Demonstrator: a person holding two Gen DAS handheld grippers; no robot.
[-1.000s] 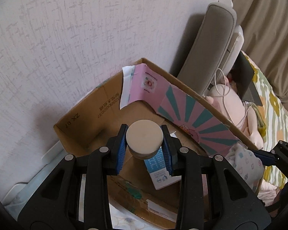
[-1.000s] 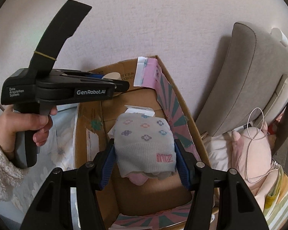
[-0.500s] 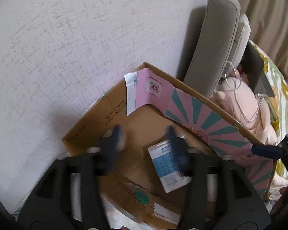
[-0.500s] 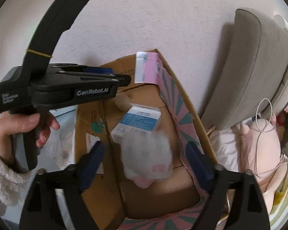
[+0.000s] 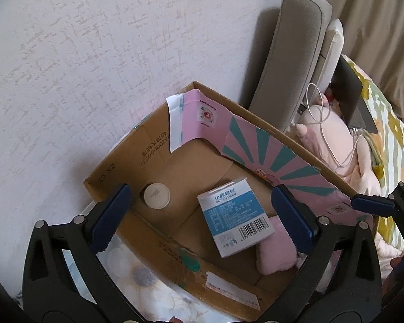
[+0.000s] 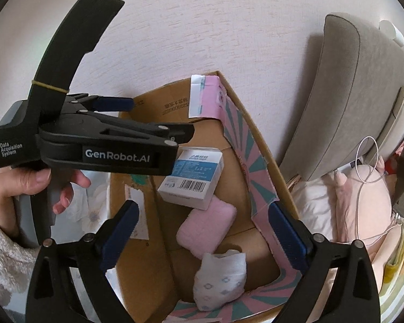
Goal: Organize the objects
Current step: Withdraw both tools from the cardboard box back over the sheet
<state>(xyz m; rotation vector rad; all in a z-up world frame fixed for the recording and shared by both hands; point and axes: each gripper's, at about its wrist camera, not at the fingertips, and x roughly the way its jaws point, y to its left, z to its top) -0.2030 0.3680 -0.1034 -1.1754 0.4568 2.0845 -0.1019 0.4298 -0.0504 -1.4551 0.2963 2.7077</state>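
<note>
Both claws, left claw and right claw, have just sprung wide and hold nothing. Below them in the cardboard box against the wall lie the jar and rolled cloth.

In the right wrist view the left gripper's body covers the far left corner of the cardboard box and one end of the blue-and-white carton, so the round cream lid seen from the left wrist is hidden there; the person's hand is cut by the picture's left edge. In the left wrist view the pink pouch lies partly under the carton and behind the right-hand pad, and the patterned white bundle is out of sight. The carton's small print is too fine to read, and the box's near rim runs off behind the gripper frames in both views.
</note>
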